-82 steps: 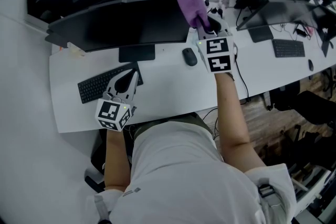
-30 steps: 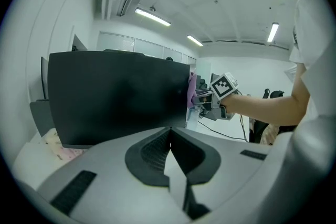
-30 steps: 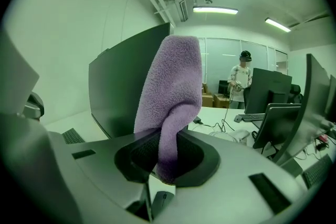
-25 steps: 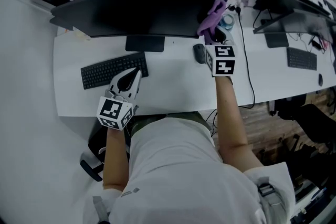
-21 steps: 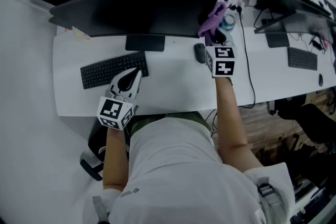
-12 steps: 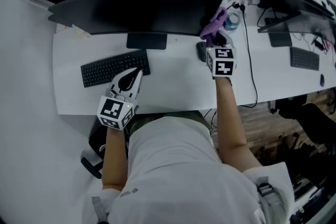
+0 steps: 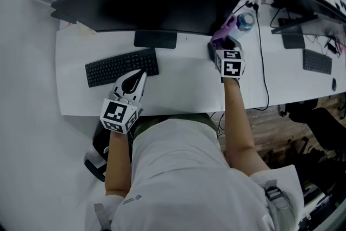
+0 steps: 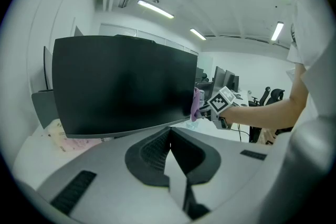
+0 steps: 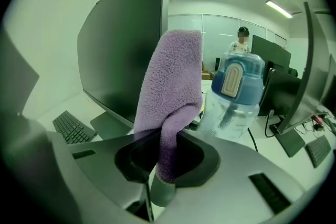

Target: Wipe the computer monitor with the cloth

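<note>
Beside the monitor, cloth in right gripper.

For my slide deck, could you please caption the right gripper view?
Right gripper clamps a purple cloth beside the dark monitor, with a blue-capped bottle nearby.

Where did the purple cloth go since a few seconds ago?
The right claw, shut on the cloth, carried it from high on the monitor's right side down to its lower right corner, beside the water bottle. The left claw stayed shut and empty by the keyboard.
</note>
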Tool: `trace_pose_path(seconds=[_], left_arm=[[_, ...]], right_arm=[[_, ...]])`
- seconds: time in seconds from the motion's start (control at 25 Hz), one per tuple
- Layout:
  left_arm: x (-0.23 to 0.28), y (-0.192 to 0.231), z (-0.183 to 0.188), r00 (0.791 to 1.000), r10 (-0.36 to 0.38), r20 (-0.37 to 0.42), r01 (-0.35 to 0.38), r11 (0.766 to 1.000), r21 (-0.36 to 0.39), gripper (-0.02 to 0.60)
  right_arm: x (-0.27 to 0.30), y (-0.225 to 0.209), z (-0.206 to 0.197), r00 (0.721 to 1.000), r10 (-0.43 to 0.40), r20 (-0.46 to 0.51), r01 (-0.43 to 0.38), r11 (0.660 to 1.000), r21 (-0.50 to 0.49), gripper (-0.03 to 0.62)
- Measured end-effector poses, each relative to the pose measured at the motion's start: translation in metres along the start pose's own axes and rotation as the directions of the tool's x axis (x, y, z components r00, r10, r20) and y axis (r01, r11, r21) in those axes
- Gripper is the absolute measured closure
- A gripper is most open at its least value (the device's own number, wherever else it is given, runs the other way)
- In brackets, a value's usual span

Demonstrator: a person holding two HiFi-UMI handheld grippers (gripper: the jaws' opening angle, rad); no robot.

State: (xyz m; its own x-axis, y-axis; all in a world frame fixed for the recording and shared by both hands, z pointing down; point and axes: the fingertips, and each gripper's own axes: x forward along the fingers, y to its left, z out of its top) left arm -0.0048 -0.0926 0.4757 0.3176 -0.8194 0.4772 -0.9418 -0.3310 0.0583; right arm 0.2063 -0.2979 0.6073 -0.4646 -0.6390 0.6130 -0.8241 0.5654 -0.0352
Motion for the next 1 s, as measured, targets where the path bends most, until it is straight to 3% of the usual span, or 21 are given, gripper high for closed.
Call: trace_pose_path(seconds=[0.56, 1.0], left_arm=[[-0.008, 0.015, -0.014, 1.000, 0.006, -0.023, -0.006, 1.000, -0.013, 0.581], [-0.013, 0.029, -0.022, 0.999, -0.004, -0.032, 0.004, 1.000, -0.013, 0.581]], right_arm=[[0.028, 0.004, -0.046, 0.994, 0.013, -0.104, -0.002, 0.994, 0.112, 0.525], [0.043, 0.035, -0.068, 0.984, 0.089, -0.156, -0.047, 0.965, 0.258, 0.526]])
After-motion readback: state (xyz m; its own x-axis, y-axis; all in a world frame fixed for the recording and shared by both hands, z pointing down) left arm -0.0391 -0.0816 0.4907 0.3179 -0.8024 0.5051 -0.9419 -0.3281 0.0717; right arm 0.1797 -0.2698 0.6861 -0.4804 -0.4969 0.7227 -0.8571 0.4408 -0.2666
